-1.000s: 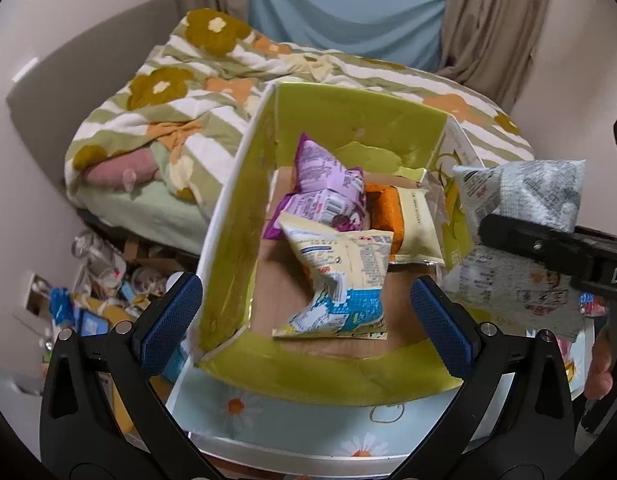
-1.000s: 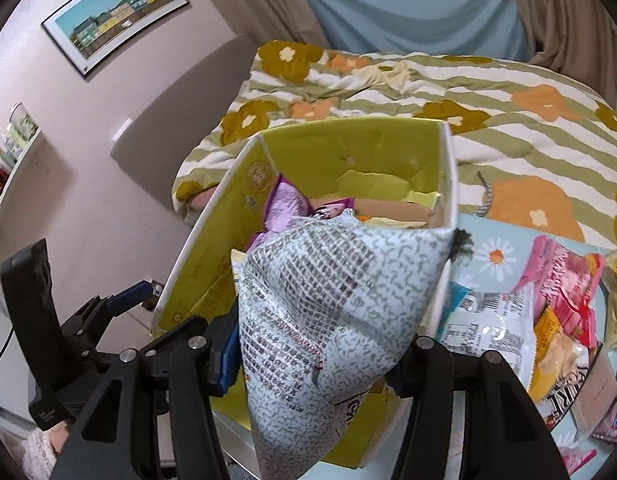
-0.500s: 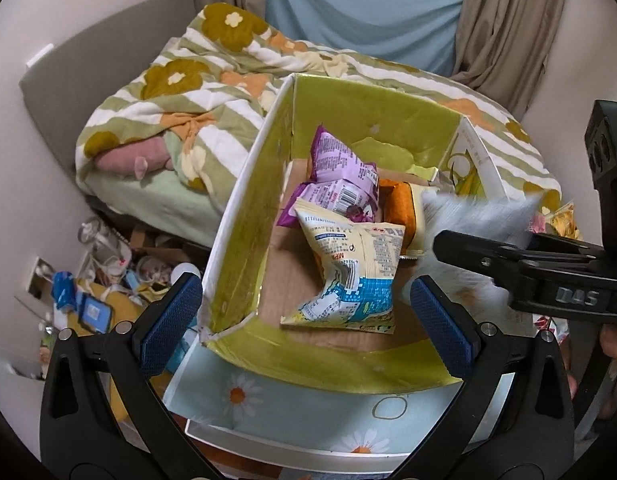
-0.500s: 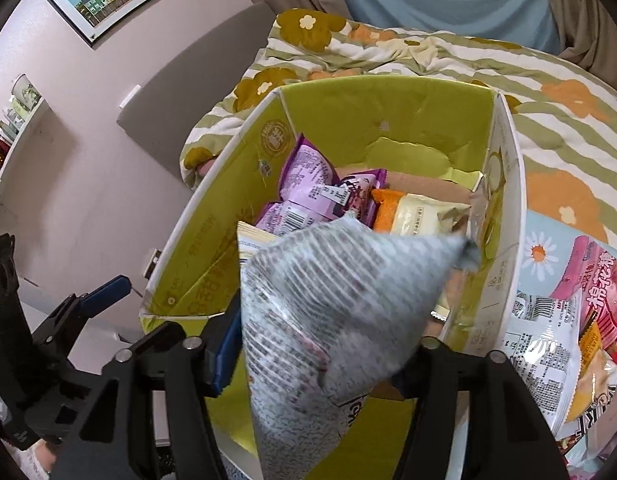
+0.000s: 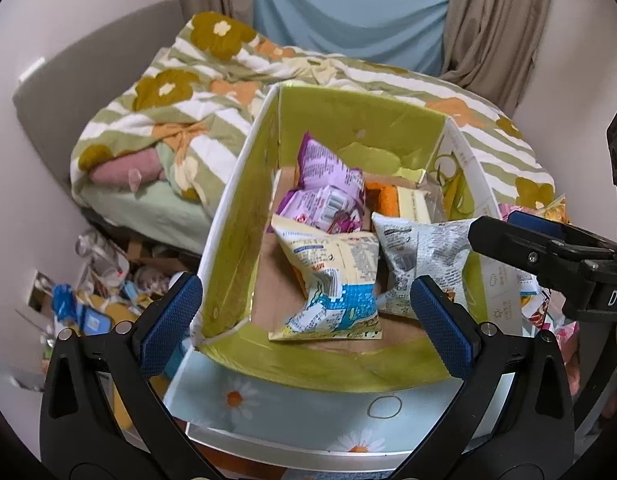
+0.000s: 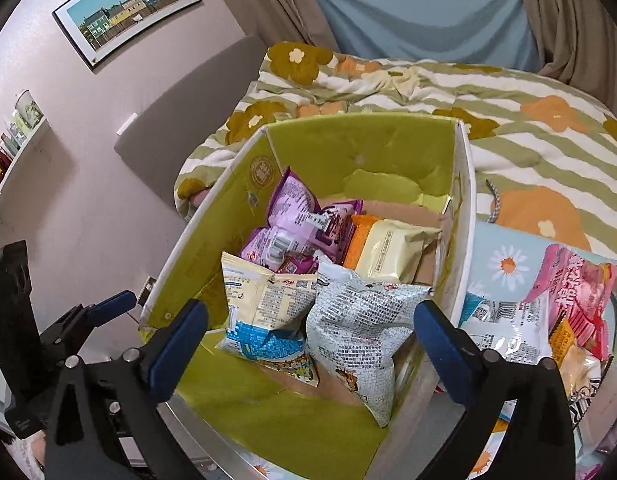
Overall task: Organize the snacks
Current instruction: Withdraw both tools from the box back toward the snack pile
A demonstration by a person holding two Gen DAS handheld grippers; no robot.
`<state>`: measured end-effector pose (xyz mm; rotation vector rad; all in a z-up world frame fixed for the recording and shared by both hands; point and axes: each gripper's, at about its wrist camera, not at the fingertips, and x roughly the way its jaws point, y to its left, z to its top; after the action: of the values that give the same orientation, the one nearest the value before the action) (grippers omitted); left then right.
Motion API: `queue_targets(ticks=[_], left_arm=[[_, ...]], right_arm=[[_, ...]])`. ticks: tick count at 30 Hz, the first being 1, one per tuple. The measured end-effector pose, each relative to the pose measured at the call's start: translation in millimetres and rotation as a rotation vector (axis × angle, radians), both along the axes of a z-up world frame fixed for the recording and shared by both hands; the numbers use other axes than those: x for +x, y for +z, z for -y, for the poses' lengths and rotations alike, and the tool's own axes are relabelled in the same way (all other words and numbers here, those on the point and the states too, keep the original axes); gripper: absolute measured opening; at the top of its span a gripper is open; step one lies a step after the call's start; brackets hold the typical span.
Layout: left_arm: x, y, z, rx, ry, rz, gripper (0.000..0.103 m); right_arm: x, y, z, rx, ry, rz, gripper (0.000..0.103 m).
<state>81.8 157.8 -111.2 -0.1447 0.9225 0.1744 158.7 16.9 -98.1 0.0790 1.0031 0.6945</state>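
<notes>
A green-lined cardboard box (image 5: 244, 236) (image 6: 212, 240) stands on a daisy-print table. Inside lie a grey-white speckled snack bag (image 5: 420, 256) (image 6: 360, 328), a cream-and-blue bag (image 5: 332, 280) (image 6: 264, 312), a purple bag (image 5: 328, 188) (image 6: 292, 220) and an orange-and-cream pack (image 5: 404, 204) (image 6: 388, 248). My right gripper (image 6: 310, 344) is open just above the box's near right corner, the speckled bag lying free between its fingers. My left gripper (image 5: 308, 316) is open and empty over the box's near edge. The right gripper's arm (image 5: 548, 252) shows at the right of the left wrist view.
More snack packs, a pink one (image 6: 576, 284) and white ones (image 6: 504, 328), lie on the table right of the box. A bed with a flowered striped quilt (image 6: 508, 120) is behind. Clutter sits on the floor (image 5: 100, 280) at the left.
My right gripper carried the speckled bag over the box, then opened. The bag now lies in the box beside the cream-and-blue bag. The left gripper stayed open.
</notes>
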Motion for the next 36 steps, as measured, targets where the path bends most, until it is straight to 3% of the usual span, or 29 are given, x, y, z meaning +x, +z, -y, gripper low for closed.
queue_targets(ticks=[10,21,29,36], left_arm=[[-11.5,29.4,21.7,0.006,-0.107,0.051,0.103],[-11.9,45.8,79.1,-0.039,-0.310,0.077,0.103],[-8.1,47.6,163.5,-0.052,-0.453,0.067,0.103],[-3.4,27.1,253.4,-0.085,-0.519,-0.002,0.103]], right_arm=[[-27.2,38.2,22.0,-0.008,-0.050,0.070,0.103],[-70.7,72.9,97.7,-0.070,-0.272,0.131,0.103],[-96.2,91.1,183.0,-0.154,-0.449,0.211,0.103],[-104.1,84.2,266.6,-0.190,-0.528,0.182,0.103]])
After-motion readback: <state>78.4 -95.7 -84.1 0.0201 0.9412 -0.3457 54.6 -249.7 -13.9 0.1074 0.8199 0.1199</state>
